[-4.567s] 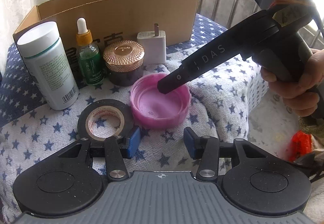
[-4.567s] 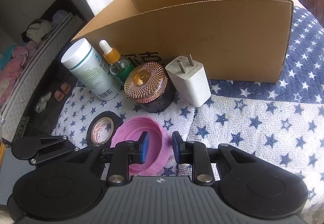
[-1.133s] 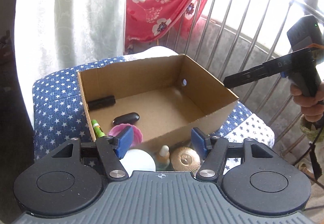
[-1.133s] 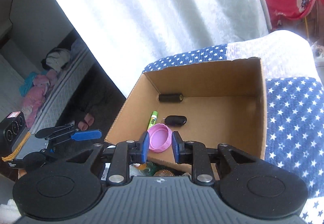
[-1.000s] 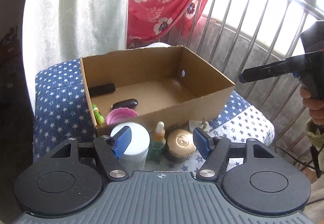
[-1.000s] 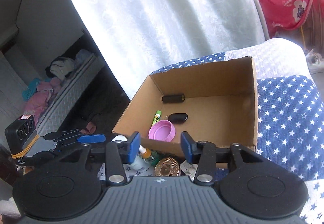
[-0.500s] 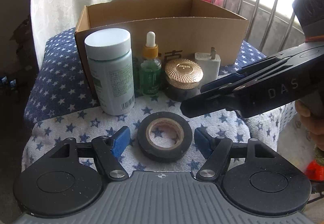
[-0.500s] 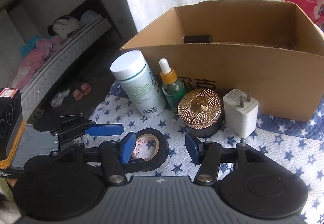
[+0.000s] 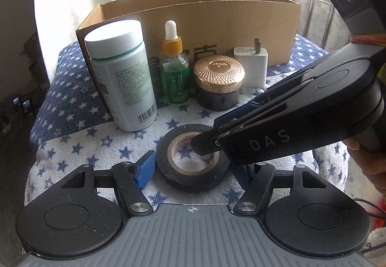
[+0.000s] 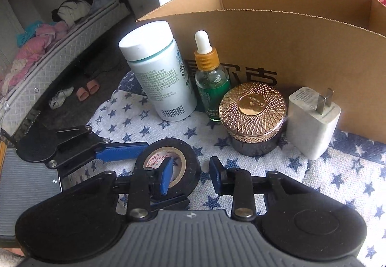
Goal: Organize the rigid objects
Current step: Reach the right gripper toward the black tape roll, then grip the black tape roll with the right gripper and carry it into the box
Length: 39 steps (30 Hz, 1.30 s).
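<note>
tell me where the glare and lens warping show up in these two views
Left wrist view: the window behind the cardboard box is blown out white, and dark fisheye corners curve the frame. Right wrist view: the curtain above is overexposed, the box's top edge bows, and the gold jar lid shows a bright sheen.
</note>
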### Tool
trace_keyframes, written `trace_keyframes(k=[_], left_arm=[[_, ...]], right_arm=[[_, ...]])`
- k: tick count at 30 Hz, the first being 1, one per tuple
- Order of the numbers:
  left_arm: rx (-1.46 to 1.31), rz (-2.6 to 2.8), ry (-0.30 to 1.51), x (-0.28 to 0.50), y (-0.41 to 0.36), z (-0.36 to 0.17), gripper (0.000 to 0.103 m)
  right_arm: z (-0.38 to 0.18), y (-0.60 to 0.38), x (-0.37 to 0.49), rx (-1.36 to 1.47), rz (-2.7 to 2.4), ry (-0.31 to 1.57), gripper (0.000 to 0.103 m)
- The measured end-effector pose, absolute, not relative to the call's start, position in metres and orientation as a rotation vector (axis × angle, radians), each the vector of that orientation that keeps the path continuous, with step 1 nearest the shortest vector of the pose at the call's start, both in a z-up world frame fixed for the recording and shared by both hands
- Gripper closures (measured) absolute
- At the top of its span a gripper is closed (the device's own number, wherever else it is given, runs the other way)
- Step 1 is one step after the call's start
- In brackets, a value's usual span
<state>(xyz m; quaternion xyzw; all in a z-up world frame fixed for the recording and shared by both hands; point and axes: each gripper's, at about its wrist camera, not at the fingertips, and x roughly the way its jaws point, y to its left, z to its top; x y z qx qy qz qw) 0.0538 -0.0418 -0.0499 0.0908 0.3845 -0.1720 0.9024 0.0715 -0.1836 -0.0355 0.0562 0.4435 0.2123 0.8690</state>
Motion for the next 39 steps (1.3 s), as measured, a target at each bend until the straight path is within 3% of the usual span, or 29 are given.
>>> trace_keyframes(k=[8,24,32,39], left_arm=[[0.185,-0.340,0.787,0.051,-0.044,-0.050,0.037],[0.175,-0.315,0.709,0.033,-0.040,-0.024,0.037],[0.225,-0.310,0.552,0.026,-0.039,0.032,0.037],[0.279,-0.359,0.455,0.069,-0.048,0.091,0.037]], right_arm=[[-0.034,-0.183,0.064,0.097,0.451,0.912,0.081],[-0.005,-0.175,0.048,0.072,0.451,0.827,0.080],[0.056,-0.170,0.040,0.021,0.446,0.656,0.080],[0.118,-0.187,0.081,0.015,0.433,0.562,0.079]])
